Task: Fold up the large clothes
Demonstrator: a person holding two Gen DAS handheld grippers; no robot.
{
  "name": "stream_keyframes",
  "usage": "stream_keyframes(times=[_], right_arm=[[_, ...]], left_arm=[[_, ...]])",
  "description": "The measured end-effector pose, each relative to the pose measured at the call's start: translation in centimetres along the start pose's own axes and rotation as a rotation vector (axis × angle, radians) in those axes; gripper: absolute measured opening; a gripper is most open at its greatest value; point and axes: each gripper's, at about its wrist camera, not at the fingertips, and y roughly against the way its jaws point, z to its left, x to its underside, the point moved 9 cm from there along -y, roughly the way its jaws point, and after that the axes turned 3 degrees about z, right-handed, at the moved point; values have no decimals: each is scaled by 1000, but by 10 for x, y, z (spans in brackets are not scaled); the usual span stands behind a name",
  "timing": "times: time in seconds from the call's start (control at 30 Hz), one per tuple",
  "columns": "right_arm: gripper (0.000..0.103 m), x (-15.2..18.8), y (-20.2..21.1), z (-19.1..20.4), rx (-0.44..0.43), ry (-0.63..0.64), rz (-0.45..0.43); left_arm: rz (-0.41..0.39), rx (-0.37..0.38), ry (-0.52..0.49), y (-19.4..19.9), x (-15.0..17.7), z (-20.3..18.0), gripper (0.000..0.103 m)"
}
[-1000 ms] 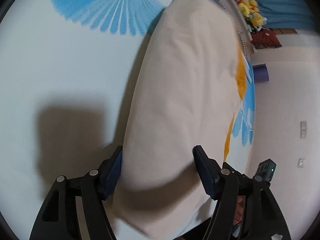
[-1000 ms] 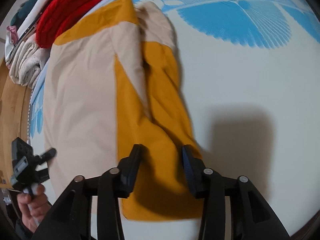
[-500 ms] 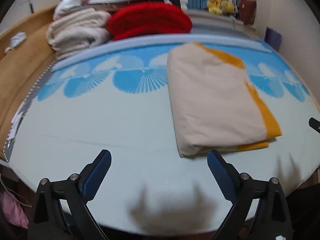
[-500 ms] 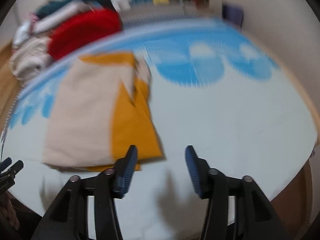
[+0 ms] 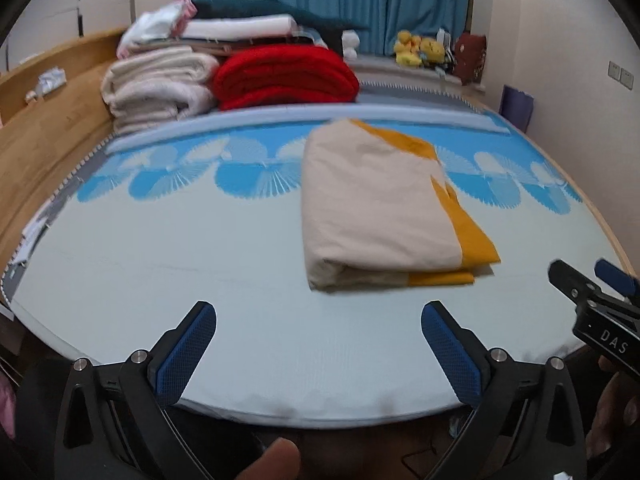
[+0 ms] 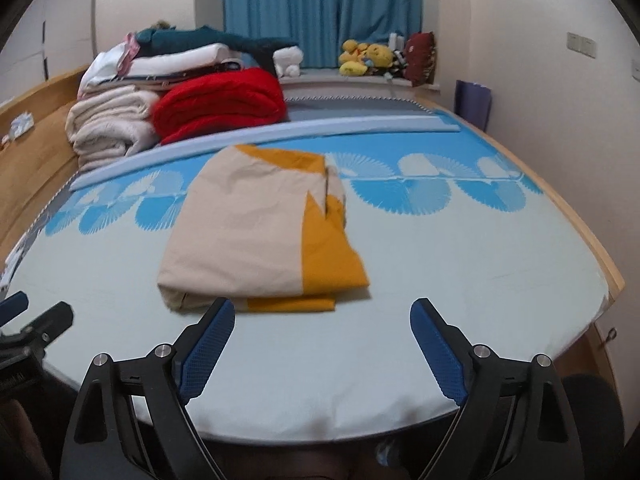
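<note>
Bed (image 5: 160, 264) with pale sheet and blue fan pattern, folded beige and orange cloth (image 5: 376, 216) lying on it, stacked blankets (image 5: 224, 76) at far end

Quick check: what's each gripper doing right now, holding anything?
Left gripper: jaws opening, nothing between them.
Right gripper: jaws opening, nothing between them; folded cloth lies free on the bed.
</note>
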Motion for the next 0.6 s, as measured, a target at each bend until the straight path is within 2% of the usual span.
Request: stream_keyframes(times=[0.27, 0.6], right_arm=[[90, 4, -21, 11, 7, 37, 26], [90, -3, -22, 19, -17, 50, 5]], left_arm=[[40, 24, 35, -21, 0, -7, 102], [29, 13, 36, -23, -3, -9, 102]])
